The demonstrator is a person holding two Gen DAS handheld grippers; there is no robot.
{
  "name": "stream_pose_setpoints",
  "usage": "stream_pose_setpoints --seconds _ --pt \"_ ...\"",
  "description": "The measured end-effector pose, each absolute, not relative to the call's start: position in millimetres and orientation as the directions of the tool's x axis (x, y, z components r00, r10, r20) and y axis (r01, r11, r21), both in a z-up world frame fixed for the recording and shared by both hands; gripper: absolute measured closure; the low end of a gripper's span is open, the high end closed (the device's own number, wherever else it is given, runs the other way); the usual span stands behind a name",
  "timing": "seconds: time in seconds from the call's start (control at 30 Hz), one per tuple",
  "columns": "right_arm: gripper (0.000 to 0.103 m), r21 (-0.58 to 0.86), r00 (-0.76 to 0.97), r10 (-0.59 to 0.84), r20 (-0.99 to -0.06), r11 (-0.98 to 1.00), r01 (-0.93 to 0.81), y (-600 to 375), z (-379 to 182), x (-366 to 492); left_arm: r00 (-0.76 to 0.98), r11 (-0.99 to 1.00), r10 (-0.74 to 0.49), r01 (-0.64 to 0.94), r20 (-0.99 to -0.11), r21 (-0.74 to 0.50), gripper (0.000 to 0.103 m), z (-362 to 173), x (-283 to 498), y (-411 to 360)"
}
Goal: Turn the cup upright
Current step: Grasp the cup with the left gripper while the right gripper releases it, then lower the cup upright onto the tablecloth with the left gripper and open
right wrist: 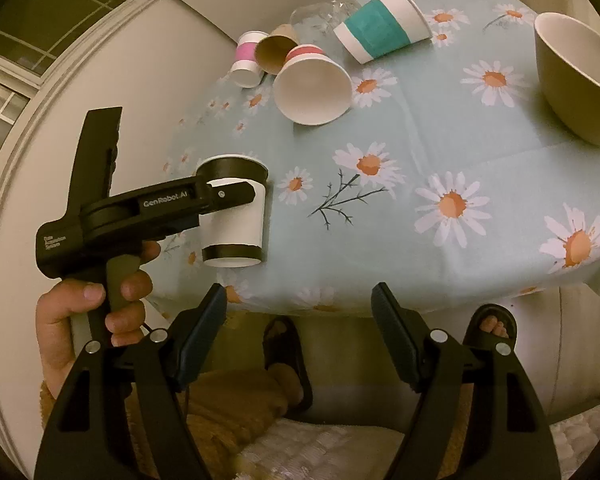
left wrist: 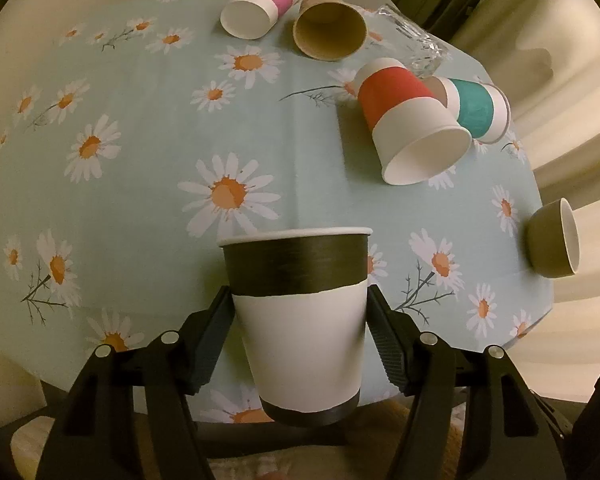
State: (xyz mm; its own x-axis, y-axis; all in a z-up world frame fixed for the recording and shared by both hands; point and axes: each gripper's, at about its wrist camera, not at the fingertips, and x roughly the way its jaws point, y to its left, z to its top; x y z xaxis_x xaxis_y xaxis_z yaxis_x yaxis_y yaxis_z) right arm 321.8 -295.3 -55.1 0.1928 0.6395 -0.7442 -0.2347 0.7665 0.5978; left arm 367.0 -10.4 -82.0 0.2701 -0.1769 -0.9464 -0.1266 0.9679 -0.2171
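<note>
My left gripper [left wrist: 300, 300] is shut on a white paper cup with dark bands [left wrist: 300, 320], holding it upright by its white middle near the table's front edge. The same cup [right wrist: 234, 216] shows in the right wrist view, with the left gripper [right wrist: 236, 192] clamped around it; its base seems at or just above the cloth. My right gripper [right wrist: 298, 300] is open and empty, held off the table's front edge.
On the daisy tablecloth [left wrist: 160, 152] lie cups on their sides: pink [left wrist: 260, 4], brown [left wrist: 328, 28], red [left wrist: 408, 120], teal [left wrist: 480, 108], a clear glass [left wrist: 416, 44]. An olive bowl [left wrist: 552, 240] sits at the right edge.
</note>
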Motion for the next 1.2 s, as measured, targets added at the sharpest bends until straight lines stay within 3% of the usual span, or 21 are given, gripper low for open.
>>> stream_pose_setpoints --seconds 0.27,0.53,0.77,1.0,1.2 --pt "0.029 0.593 0.198 0.638 -0.744 0.767 -0.244 -296 -56 322 0.322 0.966 -0.187 -0.111 -0.928 -0.233 0.039 -71 359 -7" --pt "0.029 0.556 0.264 0.634 -0.727 0.769 -0.316 -294 -41 319 0.487 0.967 -0.212 -0.023 -0.847 -0.255 0.039 -40 335 -1" --pt "0.029 0.526 0.308 0.644 -0.7 0.758 -0.387 -287 -28 315 0.685 0.967 -0.23 0.082 -0.691 -0.241 0.039 -20 297 -3" --pt "0.029 0.514 0.329 0.637 -0.697 0.764 -0.39 -289 -27 314 0.853 0.99 -0.136 0.092 -0.504 -0.11 0.039 -20 267 -15" --pt "0.029 0.517 0.341 0.639 -0.69 0.764 -0.386 -297 -25 315 0.93 0.997 -0.065 0.042 -0.362 -0.071 0.039 -39 257 -28"
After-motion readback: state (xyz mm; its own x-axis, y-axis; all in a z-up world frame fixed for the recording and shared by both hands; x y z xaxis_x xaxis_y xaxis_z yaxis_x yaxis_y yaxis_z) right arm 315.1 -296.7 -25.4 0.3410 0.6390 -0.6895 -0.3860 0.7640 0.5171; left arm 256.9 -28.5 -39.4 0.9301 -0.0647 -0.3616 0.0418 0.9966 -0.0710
